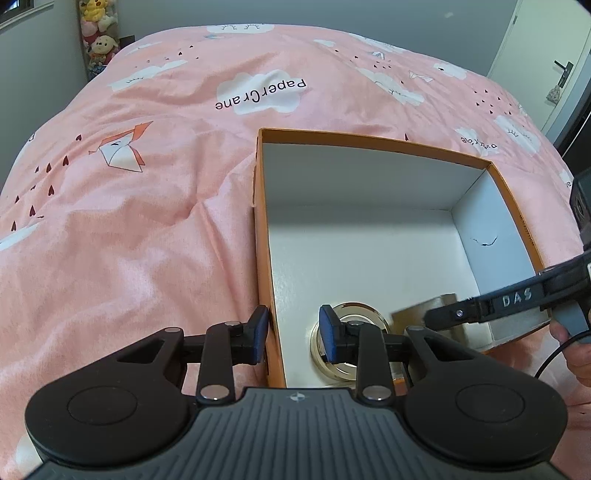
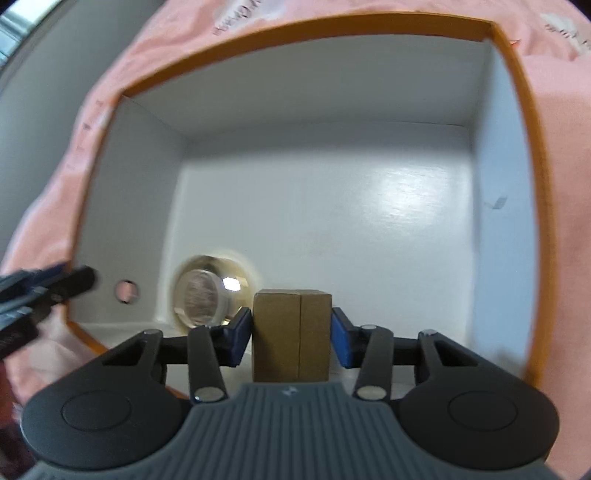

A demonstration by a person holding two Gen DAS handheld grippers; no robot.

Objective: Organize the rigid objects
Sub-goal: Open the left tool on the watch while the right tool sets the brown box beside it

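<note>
An orange box with a white inside (image 1: 373, 236) lies open on the pink bedspread. A clear glass jar (image 1: 364, 314) lies on the box floor at its near left corner; it also shows in the right wrist view (image 2: 207, 291). My left gripper (image 1: 293, 334) is open, its jaws standing either side of the box's left wall (image 1: 264, 258). My right gripper (image 2: 291, 338) is inside the box (image 2: 332, 206), shut on a small brown cardboard box (image 2: 291, 336). The right gripper enters the left wrist view from the right (image 1: 436, 319).
The pink bedspread (image 1: 147, 206) with cloud prints stretches to the left of and beyond the box. Plush toys (image 1: 98, 33) stand by the far left wall. A white door (image 1: 546, 62) is at the far right.
</note>
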